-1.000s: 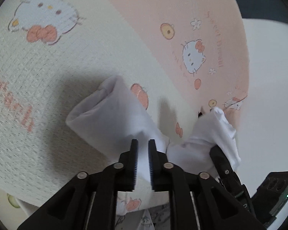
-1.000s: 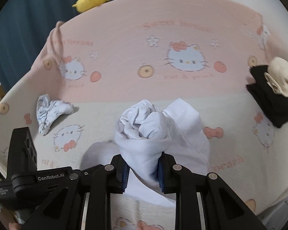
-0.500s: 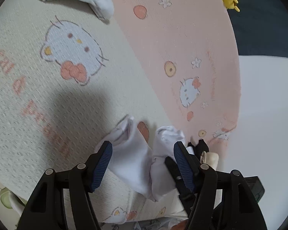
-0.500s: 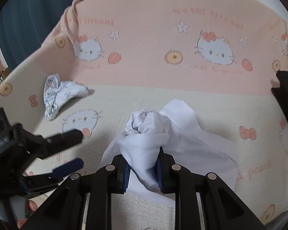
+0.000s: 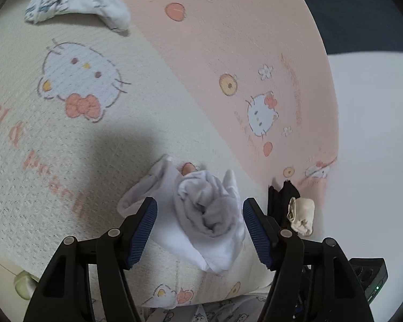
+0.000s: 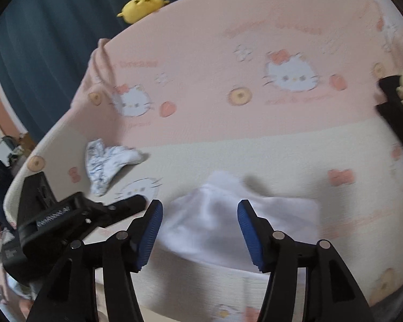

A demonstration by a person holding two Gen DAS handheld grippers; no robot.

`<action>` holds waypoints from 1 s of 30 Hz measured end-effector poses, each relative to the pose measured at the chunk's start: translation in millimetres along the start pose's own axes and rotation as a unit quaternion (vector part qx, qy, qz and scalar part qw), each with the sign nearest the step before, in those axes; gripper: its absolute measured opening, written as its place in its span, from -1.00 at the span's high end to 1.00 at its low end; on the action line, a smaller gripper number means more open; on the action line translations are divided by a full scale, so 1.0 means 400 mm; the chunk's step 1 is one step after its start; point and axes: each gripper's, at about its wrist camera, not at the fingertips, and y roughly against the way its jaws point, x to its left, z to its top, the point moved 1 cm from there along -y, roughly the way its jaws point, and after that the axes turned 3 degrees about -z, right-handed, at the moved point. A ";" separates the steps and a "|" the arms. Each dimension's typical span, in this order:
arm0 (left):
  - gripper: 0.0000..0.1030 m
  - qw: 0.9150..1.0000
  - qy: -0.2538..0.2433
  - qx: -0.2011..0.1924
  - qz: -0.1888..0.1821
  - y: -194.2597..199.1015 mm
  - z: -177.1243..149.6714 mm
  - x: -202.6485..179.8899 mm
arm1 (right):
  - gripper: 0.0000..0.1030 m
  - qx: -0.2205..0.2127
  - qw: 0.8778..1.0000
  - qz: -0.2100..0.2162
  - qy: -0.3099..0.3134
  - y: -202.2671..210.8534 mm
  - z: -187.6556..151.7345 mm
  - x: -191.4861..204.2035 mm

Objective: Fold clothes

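A pink-and-cream cartoon-cat blanket [image 5: 67, 139] covered the bed; both grippers [image 5: 200, 228] [image 6: 200, 230], jaws just opened wide, straddled a released crumpled white garment [image 5: 201, 214].

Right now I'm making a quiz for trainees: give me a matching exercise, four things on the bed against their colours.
Things:
1. rolled garment between the fingers of the left hand-held gripper
2. plush toy
3. small printed garment
4. cloth under the cream bundle

Colours:
A. yellow
B. black
C. plain white
D. white with blue print

Pairs: 1-C, 2-A, 3-D, 4-B
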 end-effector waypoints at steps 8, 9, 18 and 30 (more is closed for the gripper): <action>-0.25 0.998 -0.041 -0.010 0.055 -0.004 -0.019 -0.055 | -0.31 0.003 0.991 -0.020 -0.132 0.046 -0.005 -0.190; -0.25 0.997 -0.047 -0.018 0.066 0.000 -0.019 -0.065 | -0.31 0.004 0.989 -0.023 -0.145 0.050 -0.008 -0.210; -0.25 0.986 -0.121 0.001 0.112 -0.032 -0.032 -0.132 | -0.31 0.029 0.963 0.003 -0.266 0.034 -0.036 -0.349; -0.25 0.976 -0.158 0.022 0.146 -0.087 -0.051 -0.160 | -0.31 0.043 0.934 0.062 -0.348 -0.007 -0.088 -0.440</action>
